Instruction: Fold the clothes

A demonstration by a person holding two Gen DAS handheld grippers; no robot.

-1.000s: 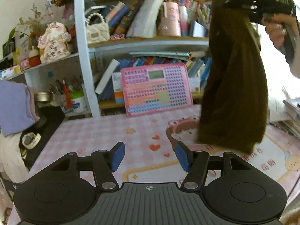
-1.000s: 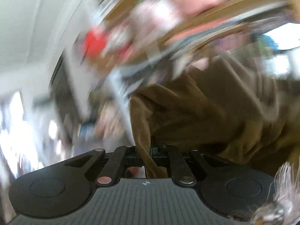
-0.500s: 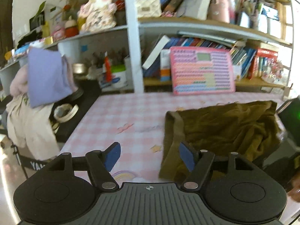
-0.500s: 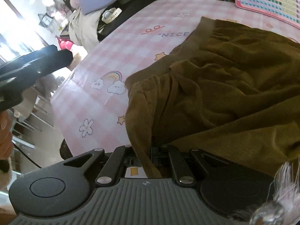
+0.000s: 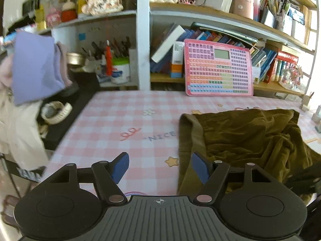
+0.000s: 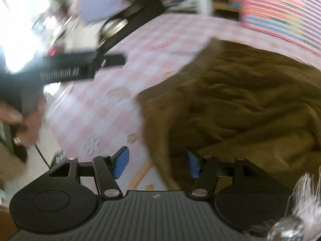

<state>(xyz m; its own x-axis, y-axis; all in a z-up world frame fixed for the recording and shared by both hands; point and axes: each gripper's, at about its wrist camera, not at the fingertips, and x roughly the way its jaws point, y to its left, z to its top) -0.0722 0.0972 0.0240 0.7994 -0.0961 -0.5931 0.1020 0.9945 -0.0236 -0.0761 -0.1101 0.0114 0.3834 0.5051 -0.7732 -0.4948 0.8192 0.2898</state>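
Matt brown cloth garment [image 5: 246, 138], glossy checked tablecloth [image 5: 124, 124]

garment [image 5: 246, 138] on table [image 5: 124, 120], right | toy keyboard [image 5: 218, 68] behind | shelves [image 5: 200, 14] beyond

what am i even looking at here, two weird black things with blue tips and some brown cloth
Those black things are hand-held grippers, one in each of a person's hands, and each carries a camera looking forward along its two blue-padded fingers. One picture comes from the left gripper, the other from the right gripper.

On the pink checked tablecloth lies a crumpled brown garment, meant to be folded. Behind it a pink keyboard toy leans against crowded bookshelves.

Nothing is gripped. The left jaws stand open over the cloth's edge. The right jaws are opening, with a fold of the garment between them but not pinched. In the right view you can also see the person's left hand holding the other gripper.
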